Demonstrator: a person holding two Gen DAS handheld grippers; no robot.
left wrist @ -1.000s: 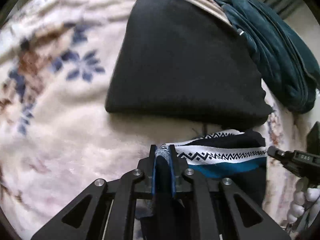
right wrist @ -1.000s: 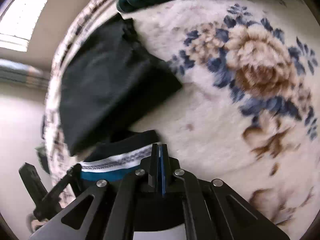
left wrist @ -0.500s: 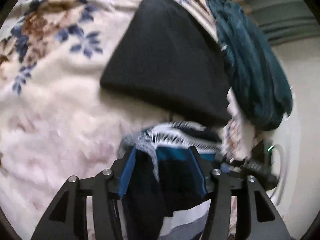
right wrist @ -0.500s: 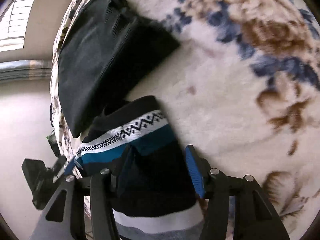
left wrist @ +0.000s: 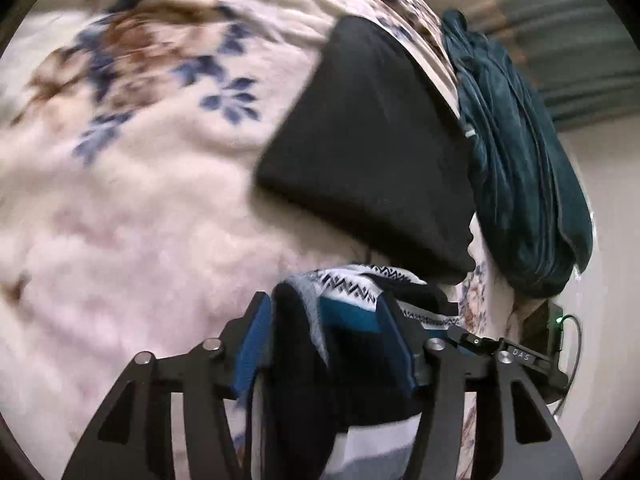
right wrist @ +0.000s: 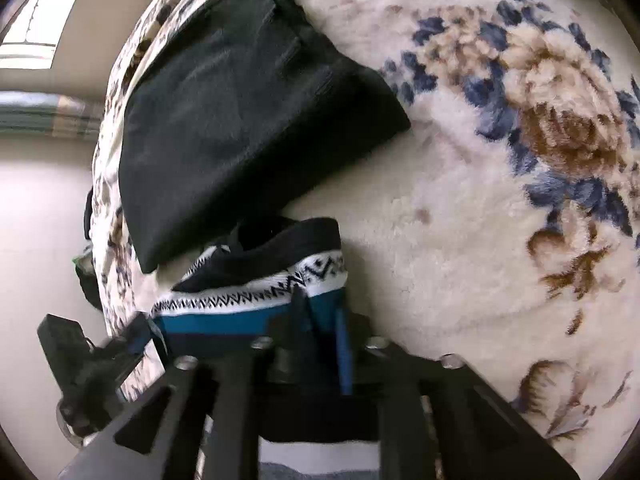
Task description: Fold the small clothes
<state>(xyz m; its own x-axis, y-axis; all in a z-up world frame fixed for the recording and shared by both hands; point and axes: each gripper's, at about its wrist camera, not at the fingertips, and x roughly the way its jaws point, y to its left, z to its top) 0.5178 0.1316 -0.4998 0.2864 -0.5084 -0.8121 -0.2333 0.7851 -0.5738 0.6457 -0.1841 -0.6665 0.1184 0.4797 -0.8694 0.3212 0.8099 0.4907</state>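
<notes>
Just below the folded black garment [right wrist: 248, 120], the patterned sock [right wrist: 256, 292] lies crosswise between both grippers, right gripper [right wrist: 320, 336] closing onto its end, left gripper [left wrist: 324, 340] half-open around the other.

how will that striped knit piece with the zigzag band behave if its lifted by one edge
Probably floppy: the striped knit piece already bunches and sags between the left gripper jaws. Likely light, since its black cuff stands up in soft folds on the plush blanket. It may cling rather than slide on that fleecy pile.
</notes>
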